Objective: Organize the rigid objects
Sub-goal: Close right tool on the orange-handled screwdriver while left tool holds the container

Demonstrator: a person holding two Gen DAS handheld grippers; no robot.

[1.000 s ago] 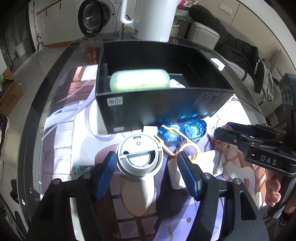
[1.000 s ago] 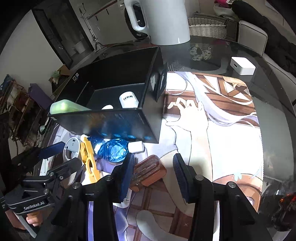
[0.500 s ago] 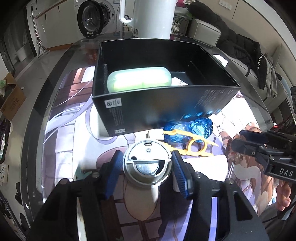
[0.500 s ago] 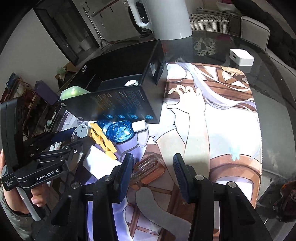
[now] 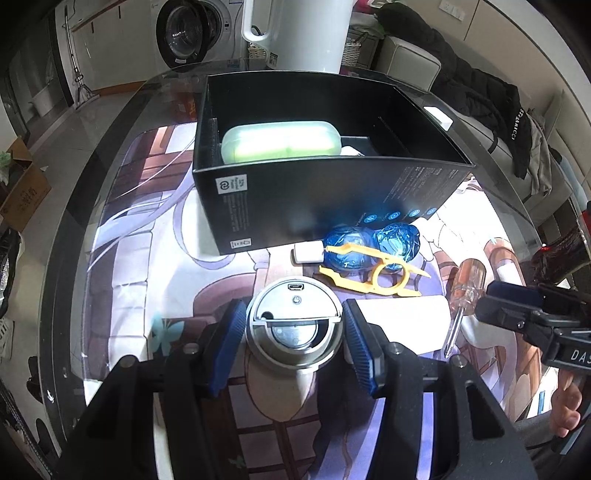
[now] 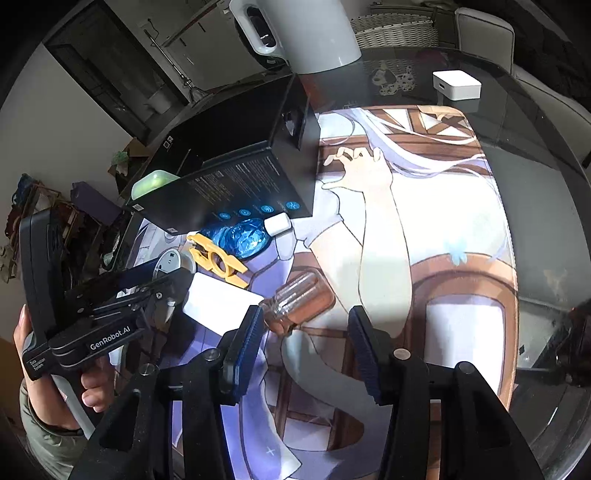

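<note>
My left gripper is shut on a round silver device with a USB port, held just above the printed mat. Ahead stands an open black box holding a pale green case. In front of the box lie a blue crinkled wrapper, a yellow plastic tool, a small white cap and a white card. A screwdriver with a clear amber handle lies just ahead of my open, empty right gripper, nearer its left finger.
A white kettle stands behind the box. A white adapter cube sits on the glass table at the far right. The mat covers the table's middle. My right gripper also shows in the left wrist view.
My left gripper has closed fully on the silver device and lifted back a little. My right gripper has drawn back and down, so the screwdriver handle now lies ahead of its fingers.
</note>
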